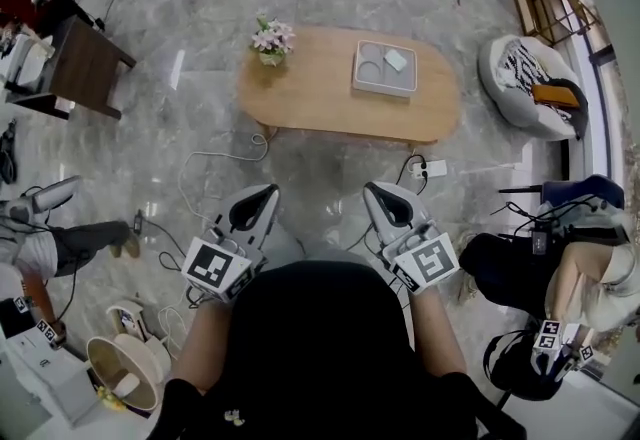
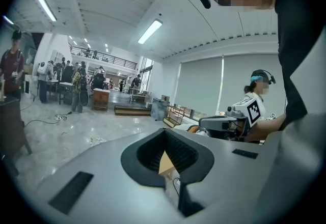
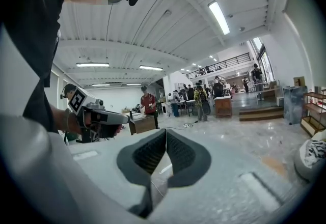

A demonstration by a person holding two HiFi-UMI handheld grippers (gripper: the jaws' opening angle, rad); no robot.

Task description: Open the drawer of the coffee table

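Both grippers, left (image 1: 265, 192) and right (image 1: 373, 189), are clamped shut on nothing, well short of the table (image 1: 320, 93) ahead. Its drawer isn't visible (probably under the near edge), so the sensible move is to step closer, stoop, and find the pull first.
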